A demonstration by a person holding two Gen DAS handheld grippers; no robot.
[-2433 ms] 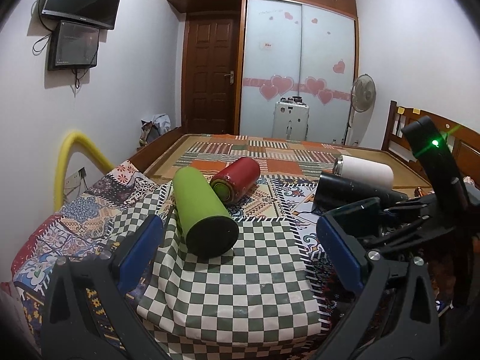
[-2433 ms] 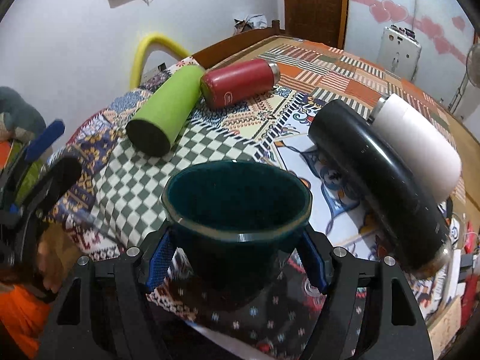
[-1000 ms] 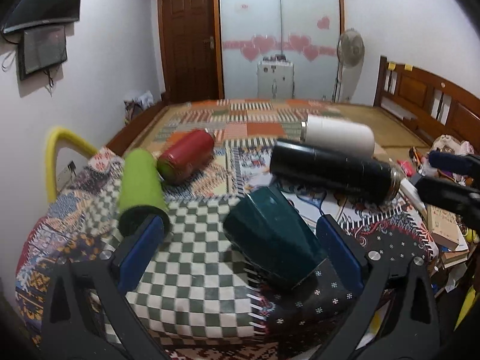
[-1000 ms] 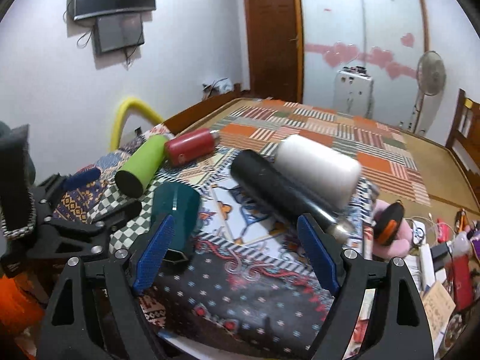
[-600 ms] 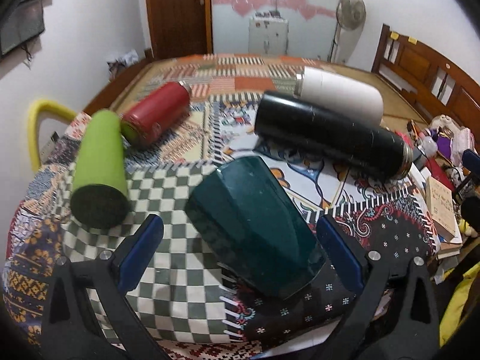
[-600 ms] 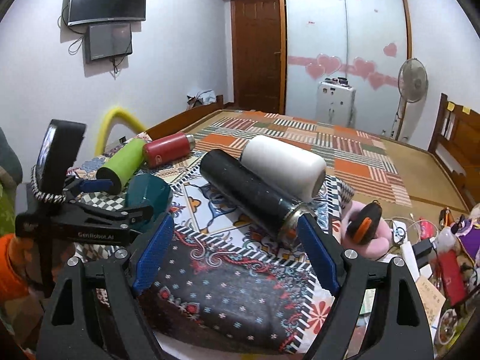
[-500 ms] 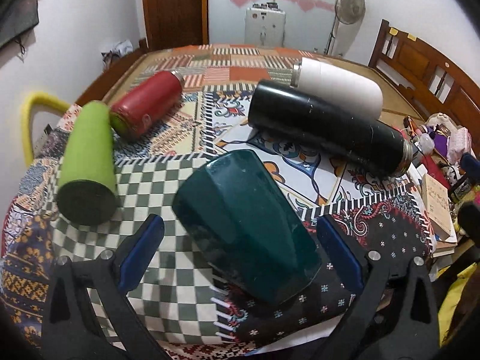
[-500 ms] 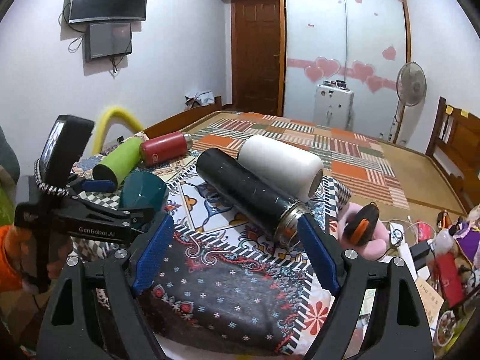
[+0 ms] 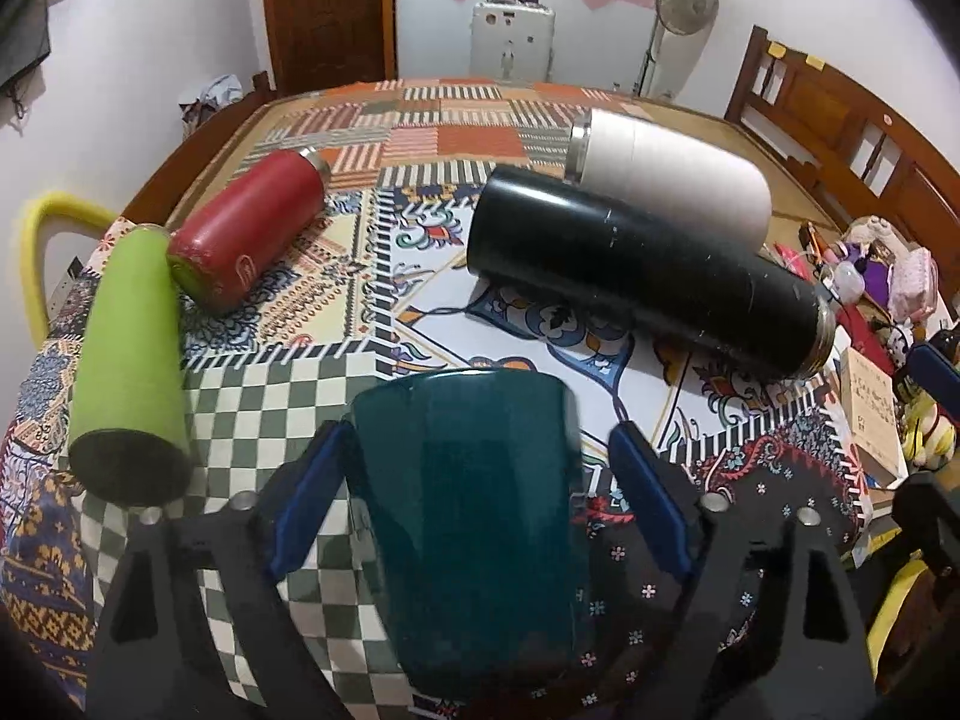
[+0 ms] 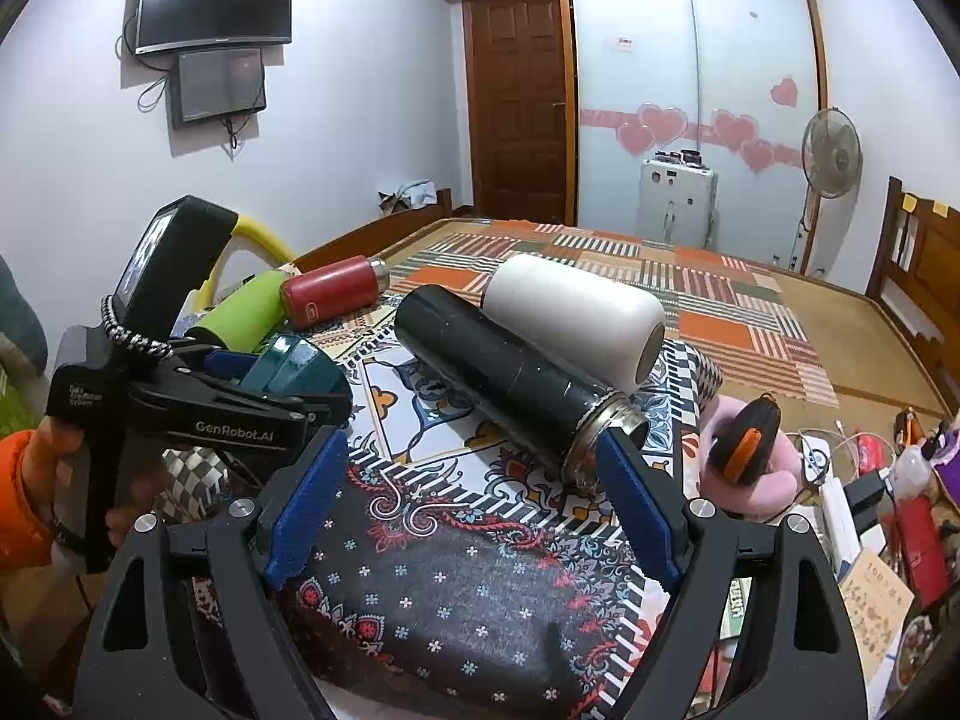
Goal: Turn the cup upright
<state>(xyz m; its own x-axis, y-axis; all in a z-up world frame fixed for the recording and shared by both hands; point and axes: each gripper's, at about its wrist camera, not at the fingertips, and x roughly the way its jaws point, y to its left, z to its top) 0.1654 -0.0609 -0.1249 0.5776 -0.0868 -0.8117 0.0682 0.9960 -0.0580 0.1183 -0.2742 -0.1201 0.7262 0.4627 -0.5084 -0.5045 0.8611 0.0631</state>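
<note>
A dark teal cup (image 9: 474, 510) lies on its side on the patterned cloth, its base end pointing away from my left gripper. My left gripper (image 9: 477, 504) is open, with its blue pads on either side of the cup, the left pad close to it and the right pad a little apart. In the right wrist view the teal cup (image 10: 294, 369) shows between the left gripper's fingers (image 10: 222, 360). My right gripper (image 10: 474, 504) is open and empty above the dark flowered cloth, to the right of the cup.
A black flask (image 9: 648, 276) and a white flask (image 9: 672, 180) lie on their sides behind the cup. A green bottle (image 9: 129, 354) and a red bottle (image 9: 252, 234) lie at the left. Clutter (image 10: 870, 480) crowds the right table edge.
My left gripper has moved forward over the teal cup, so the cup now lies between its pads. My right gripper has backed away to the right, empty.
</note>
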